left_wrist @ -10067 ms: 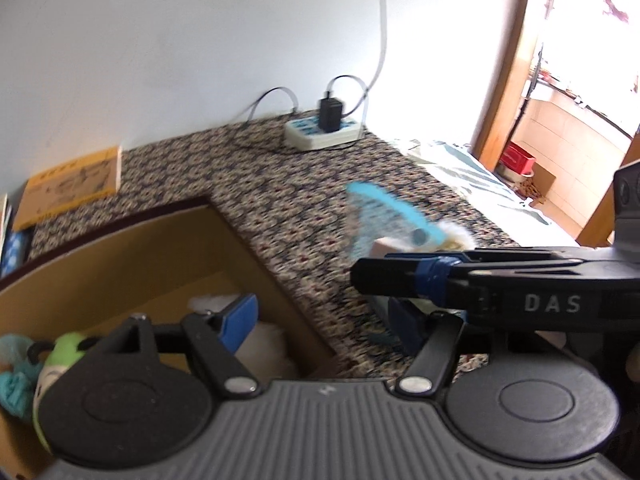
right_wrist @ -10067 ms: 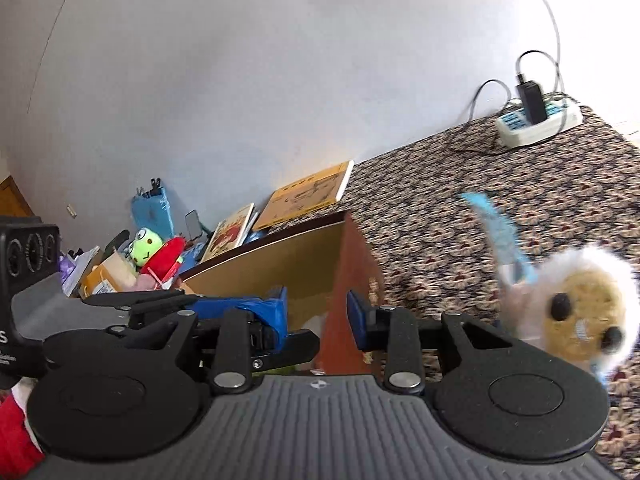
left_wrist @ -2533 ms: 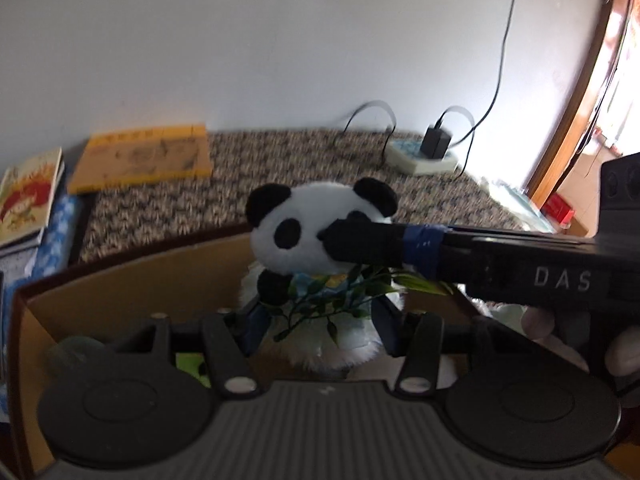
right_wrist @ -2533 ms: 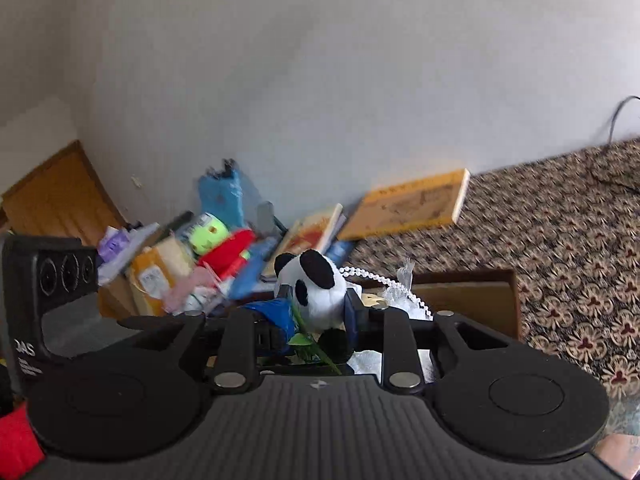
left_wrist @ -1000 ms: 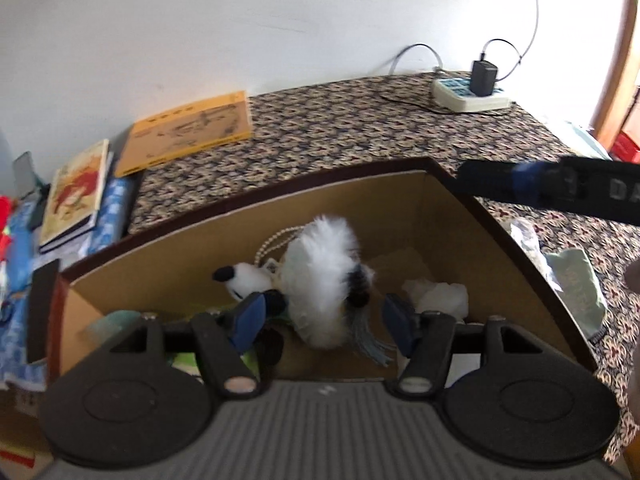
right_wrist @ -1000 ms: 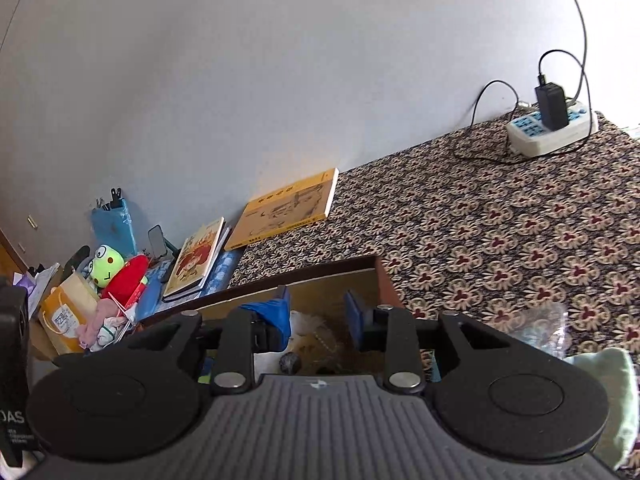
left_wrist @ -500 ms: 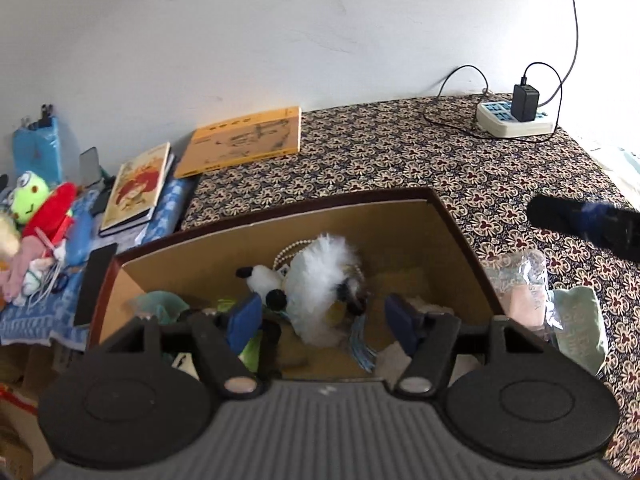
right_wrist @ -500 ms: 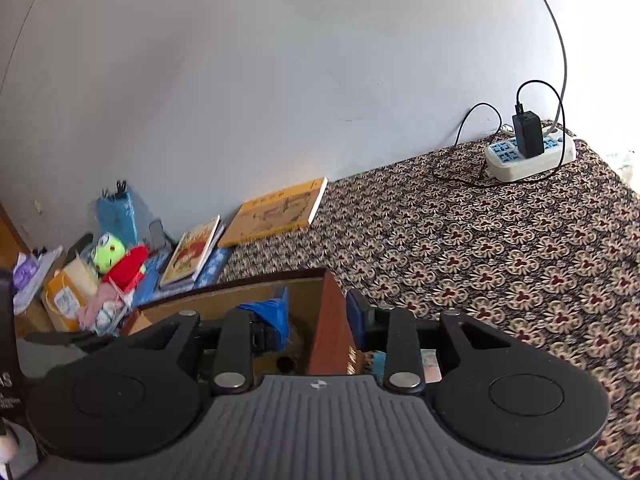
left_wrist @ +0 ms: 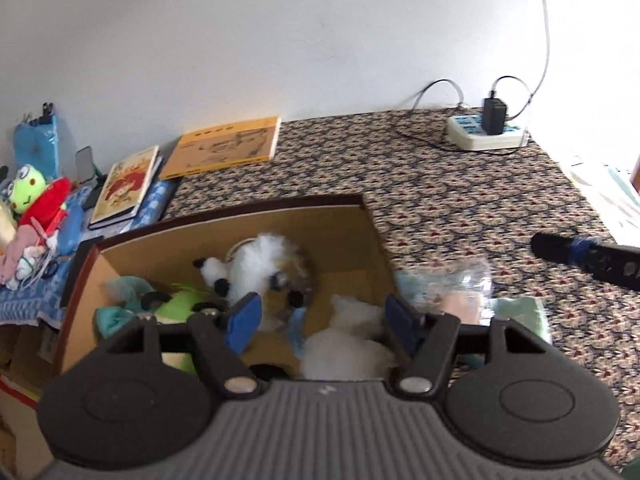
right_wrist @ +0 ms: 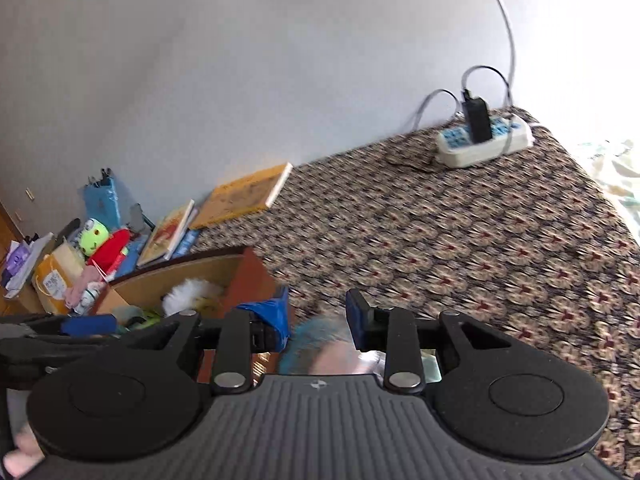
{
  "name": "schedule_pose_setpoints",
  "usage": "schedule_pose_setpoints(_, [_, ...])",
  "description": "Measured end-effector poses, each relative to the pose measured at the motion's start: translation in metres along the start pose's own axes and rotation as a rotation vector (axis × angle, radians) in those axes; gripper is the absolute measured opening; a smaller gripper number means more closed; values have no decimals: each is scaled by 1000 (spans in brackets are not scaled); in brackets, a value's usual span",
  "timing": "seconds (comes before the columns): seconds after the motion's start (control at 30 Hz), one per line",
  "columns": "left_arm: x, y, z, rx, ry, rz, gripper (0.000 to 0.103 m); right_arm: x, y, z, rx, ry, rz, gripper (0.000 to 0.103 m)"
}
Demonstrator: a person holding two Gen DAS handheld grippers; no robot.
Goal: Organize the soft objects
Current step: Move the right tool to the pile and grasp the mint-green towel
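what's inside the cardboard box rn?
Cardboard box holds a white fluffy plush, a green toy, teal cloth and white stuffing. The gripper body hides the front.

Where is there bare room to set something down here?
Free: patterned cloth between box, yellow book and power strip. Crowded: inside the box, the bags beside its right wall, the toy pile far left.

Matt cardboard box (left_wrist: 348, 236), fluffy plush toy (left_wrist: 260, 260), patterned woven cloth (left_wrist: 460, 200)
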State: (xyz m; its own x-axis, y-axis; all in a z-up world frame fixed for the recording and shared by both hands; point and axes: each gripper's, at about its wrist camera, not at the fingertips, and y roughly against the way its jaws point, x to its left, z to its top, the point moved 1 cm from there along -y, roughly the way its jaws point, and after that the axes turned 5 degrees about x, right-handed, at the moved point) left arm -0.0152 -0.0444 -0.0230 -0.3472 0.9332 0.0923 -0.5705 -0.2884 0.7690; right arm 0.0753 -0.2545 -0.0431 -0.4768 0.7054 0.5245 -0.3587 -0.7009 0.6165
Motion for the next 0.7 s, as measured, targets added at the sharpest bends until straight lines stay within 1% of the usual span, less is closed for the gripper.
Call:
schedule_pose_setpoints(0.13, [-19, 4, 1, -7, -19, -51, 68, -20, 3, -6, 18, -15, -23, 11])
schedule_pose_setpoints(0.23, [-33, 6, 1, -8, -36, -117, 68, -36, 4, -11, 33, -49, -34, 11])
schedule_pose_setpoints(0.37, [-61, 6, -5, -9, -100, -189, 68, -63, 3, -21, 79, -132, -25, 12])
schedule_pose_setpoints(0.43, [-76, 5, -11, -4, -136, -241, 68, -75, 2, -26, 101, -163, -26, 13])
schedule_pose_setpoints(0.57, [-103, -6, -26, 23, -219, -334, 71, -90, 1, -33, 144, -226, -7, 14])
schedule_pose_setpoints(0.7, [-125, -27, -45, 85, -291, -382, 71, -98, -2, -38, 173, -261, 15, 14])
